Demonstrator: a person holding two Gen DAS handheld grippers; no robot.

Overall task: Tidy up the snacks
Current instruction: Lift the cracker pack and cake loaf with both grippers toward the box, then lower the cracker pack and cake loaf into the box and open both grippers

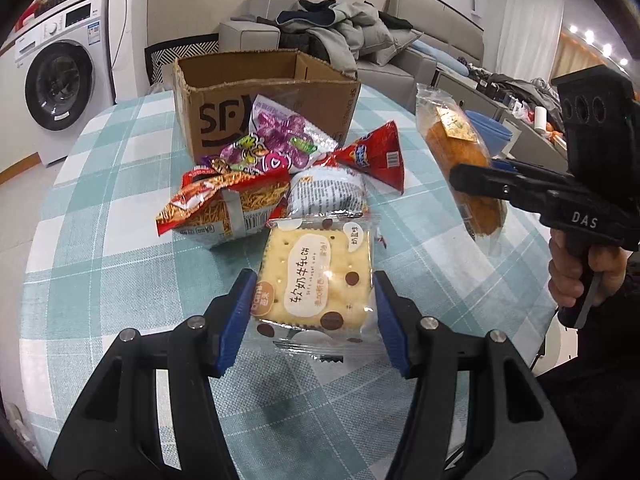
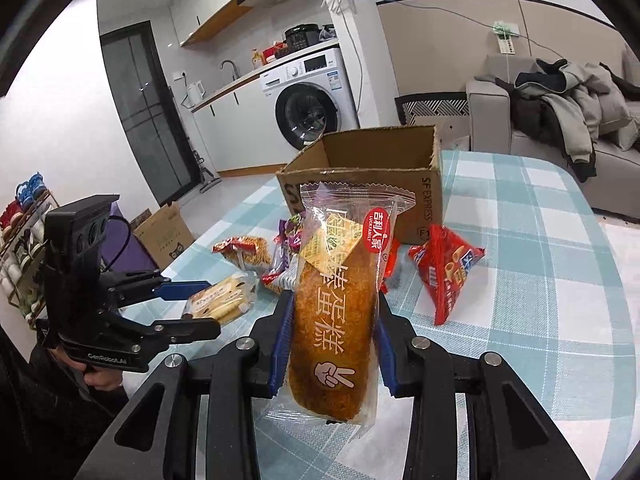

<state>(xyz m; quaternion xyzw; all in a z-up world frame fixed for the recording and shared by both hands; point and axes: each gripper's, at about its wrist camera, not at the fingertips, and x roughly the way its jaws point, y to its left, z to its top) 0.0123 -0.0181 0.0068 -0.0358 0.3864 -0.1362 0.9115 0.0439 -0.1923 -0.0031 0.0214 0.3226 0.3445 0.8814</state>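
the left gripper [image 1: 316,304] brackets the cracker pack [image 1: 318,280] on the checked counter [image 1: 100,208], its blue pads at the pack's sides; whether they press it i cannot tell. at 12 o'clock of the pack lies the snack pile: noodle bag [image 1: 224,204], purple candy bag [image 1: 276,140], red pouch [image 1: 376,156], with the open box [image 1: 264,96] behind. at 2 o'clock the right gripper [image 2: 332,344] is closed on the cake [image 2: 336,320], lifted above the counter.
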